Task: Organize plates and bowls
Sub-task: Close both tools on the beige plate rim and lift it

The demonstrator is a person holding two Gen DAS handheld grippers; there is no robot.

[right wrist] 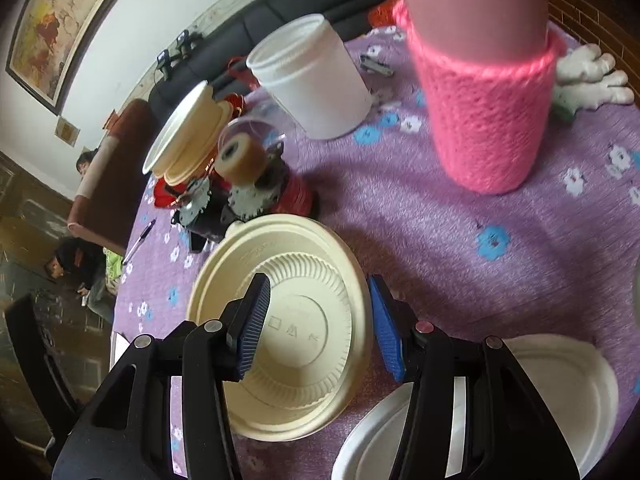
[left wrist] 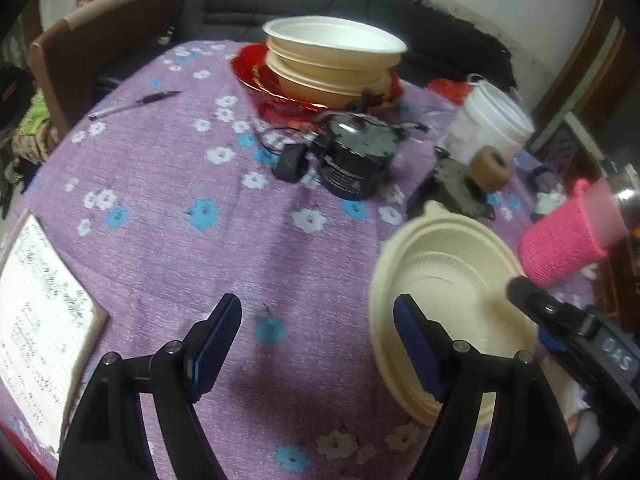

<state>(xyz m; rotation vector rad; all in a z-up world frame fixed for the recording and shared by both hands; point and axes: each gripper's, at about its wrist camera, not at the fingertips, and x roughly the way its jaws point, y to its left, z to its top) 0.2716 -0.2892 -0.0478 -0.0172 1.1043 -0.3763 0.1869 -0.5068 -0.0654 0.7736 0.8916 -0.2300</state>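
The cream plate (right wrist: 288, 320) lies flat near the tabletop (left wrist: 160, 184) edge, well apart from the stack of bowls (left wrist: 332, 60) on the red dish (left wrist: 272, 88) at the far side, probably its destination. The right tool (right wrist: 320, 328) hangs over the plate with its blue pads half spread, straddling the rim side but pinching nothing. The left tool (left wrist: 316, 344) is spread wide over bare cloth beside the plate, likely waiting to steady it.
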